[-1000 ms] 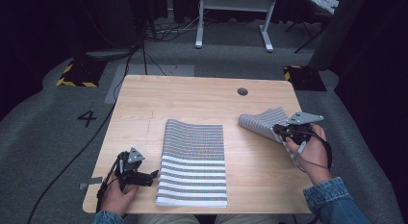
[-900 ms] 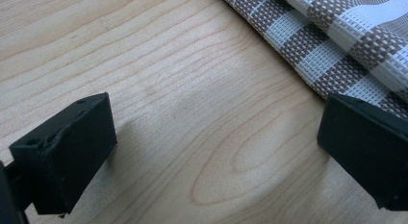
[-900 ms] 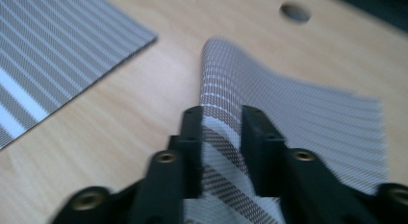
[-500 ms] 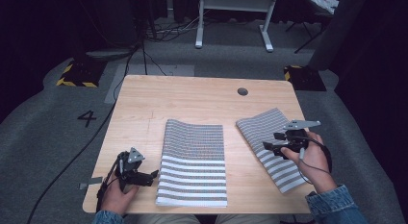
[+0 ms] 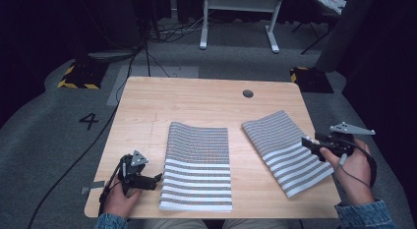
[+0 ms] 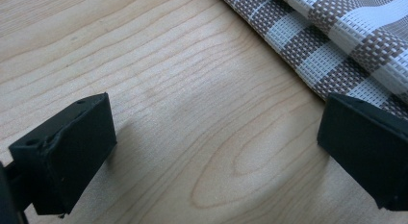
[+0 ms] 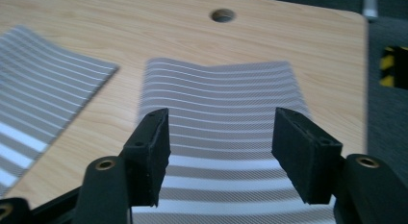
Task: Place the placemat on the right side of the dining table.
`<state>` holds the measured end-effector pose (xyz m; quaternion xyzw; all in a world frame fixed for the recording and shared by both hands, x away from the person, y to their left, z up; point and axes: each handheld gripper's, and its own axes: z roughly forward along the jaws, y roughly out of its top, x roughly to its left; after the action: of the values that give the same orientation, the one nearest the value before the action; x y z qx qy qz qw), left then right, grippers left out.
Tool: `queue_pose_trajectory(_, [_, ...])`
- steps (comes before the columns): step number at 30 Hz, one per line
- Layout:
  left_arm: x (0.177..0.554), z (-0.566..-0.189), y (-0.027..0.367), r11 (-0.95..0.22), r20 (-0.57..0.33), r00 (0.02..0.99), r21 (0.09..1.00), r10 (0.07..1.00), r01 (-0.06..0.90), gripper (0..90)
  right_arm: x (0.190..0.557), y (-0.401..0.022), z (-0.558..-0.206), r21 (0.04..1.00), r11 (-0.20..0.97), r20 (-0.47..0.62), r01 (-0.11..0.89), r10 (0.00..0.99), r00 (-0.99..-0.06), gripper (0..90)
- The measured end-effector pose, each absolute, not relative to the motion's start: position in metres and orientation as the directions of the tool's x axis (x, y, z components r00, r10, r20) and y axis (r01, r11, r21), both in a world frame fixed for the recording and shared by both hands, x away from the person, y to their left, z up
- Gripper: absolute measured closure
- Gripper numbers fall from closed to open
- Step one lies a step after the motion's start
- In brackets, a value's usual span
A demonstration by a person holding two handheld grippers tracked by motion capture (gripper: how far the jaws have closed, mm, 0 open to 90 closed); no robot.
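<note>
A: Anything cut off? The right gripper (image 5: pixel 311 145) sits at the table's (image 5: pixel 196 99) right edge

B: Its view crops the near end of the grey-and-white striped woven placemat (image 7: pixel 226 137) lying flat, angled, beyond its jaws, which have just been opening, parted, nothing between

A: The left gripper (image 5: pixel 156 178)?

B: Wide apart over bare wood; its view shows the weave of the second striped woven mat (image 6: pixel 346 41) beside one jaw, contact unclear

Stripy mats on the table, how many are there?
2. One mat lies flat in the middle of the table, near the front edge. The other mat lies slanted at the right, by the right gripper. Nothing seems hidden.
</note>
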<state>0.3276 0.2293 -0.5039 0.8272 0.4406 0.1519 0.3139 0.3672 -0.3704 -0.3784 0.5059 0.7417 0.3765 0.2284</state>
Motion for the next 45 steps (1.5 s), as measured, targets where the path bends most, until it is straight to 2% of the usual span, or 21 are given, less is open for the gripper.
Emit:
queue_pose_trajectory(6, [0.328, -0.504, 0.229, -0.415, -0.025, 0.566, 0.653, 0.824, 0.633, 0.0, 0.369, -0.399, -0.407, 0.748, 0.176, 0.027, 0.640, 0.955, -0.294, 34.3])
queue_pose_trajectory(15, [0.328, -0.504, 0.229, -0.415, -0.025, 0.566, 0.653, 0.824, 0.633, 0.0, 0.372, -0.431, -0.440, 0.709, 0.139, 0.010, 0.692, 0.978, -0.207, 33.0])
queue_pose_trajectory(19, [0.328, -0.504, 0.229, -0.417, -0.024, 0.567, 0.652, 0.824, 0.633, 0.0, 0.374, -0.431, -0.451, 0.700, 0.168, -0.007, 0.694, 0.973, -0.229, 31.2])
queue_pose_trajectory(24, [0.328, -0.504, 0.229, -0.417, -0.024, 0.567, 0.652, 0.824, 0.633, 0.0, 0.378, -0.436, -0.470, 0.687, 0.141, 0.018, 0.713, 0.978, -0.210, 31.2])
queue_pose_trajectory(33, [0.328, -0.504, 0.229, -0.416, -0.024, 0.566, 0.652, 0.824, 0.633, 0.0, 0.377, -0.434, -0.481, 0.654, 0.122, 0.053, 0.747, 0.977, -0.206, 30.7])
queue_pose_trajectory(35, [0.328, -0.504, 0.229, -0.416, -0.024, 0.566, 0.652, 0.824, 0.633, 0.0, 0.376, -0.433, -0.482, 0.649, 0.110, 0.066, 0.753, 0.978, -0.200, 35.7])
queue_pose_trajectory(36, [0.328, -0.504, 0.229, -0.415, -0.025, 0.566, 0.653, 0.824, 0.634, 0.0, 0.375, -0.432, -0.480, 0.642, 0.110, 0.066, 0.758, 0.978, -0.198, 41.0])
queue_pose_trajectory(38, [0.328, -0.504, 0.229, -0.415, -0.025, 0.566, 0.653, 0.824, 0.634, 0.0, 0.374, -0.431, -0.479, 0.640, 0.130, 0.048, 0.757, 0.977, -0.208, 44.0])
queue_pose_trajectory(39, [0.328, -0.504, 0.229, -0.415, -0.025, 0.566, 0.653, 0.824, 0.634, 0.0, 0.373, -0.430, -0.477, 0.636, 0.145, 0.030, 0.758, 0.977, -0.213, 48.6])
queue_pose_trajectory(40, [0.328, -0.504, 0.229, -0.415, -0.025, 0.566, 0.653, 0.824, 0.634, 0.0, 0.370, -0.427, -0.471, 0.638, 0.172, -0.016, 0.751, 0.978, -0.210, 61.1])
queue_pose_trajectory(41, [0.328, -0.504, 0.229, -0.415, -0.026, 0.566, 0.653, 0.824, 0.634, 0.0, 0.370, -0.427, -0.471, 0.638, 0.172, -0.016, 0.751, 0.978, -0.210, 61.1])
queue_pose_trajectory(42, [0.328, -0.504, 0.229, -0.414, -0.026, 0.566, 0.653, 0.824, 0.634, 0.0, 0.367, -0.424, -0.464, 0.638, 0.208, -0.061, 0.742, 0.974, -0.220, 72.8])
queue_pose_trajectory(43, [0.328, -0.504, 0.229, -0.414, -0.026, 0.566, 0.653, 0.824, 0.634, 0.0, 0.367, -0.424, -0.464, 0.638, 0.208, -0.061, 0.742, 0.974, -0.220, 72.8])
queue_pose_trajectory(44, [0.328, -0.504, 0.229, -0.416, -0.024, 0.566, 0.652, 0.824, 0.633, 0.0, 0.364, -0.419, -0.457, 0.645, 0.220, -0.068, 0.732, 0.971, -0.231, 82.4])
queue_pose_trajectory(45, [0.328, -0.504, 0.229, -0.415, -0.025, 0.566, 0.653, 0.824, 0.633, 0.0, 0.363, -0.417, -0.454, 0.650, 0.236, -0.081, 0.722, 0.967, -0.243, 85.4])
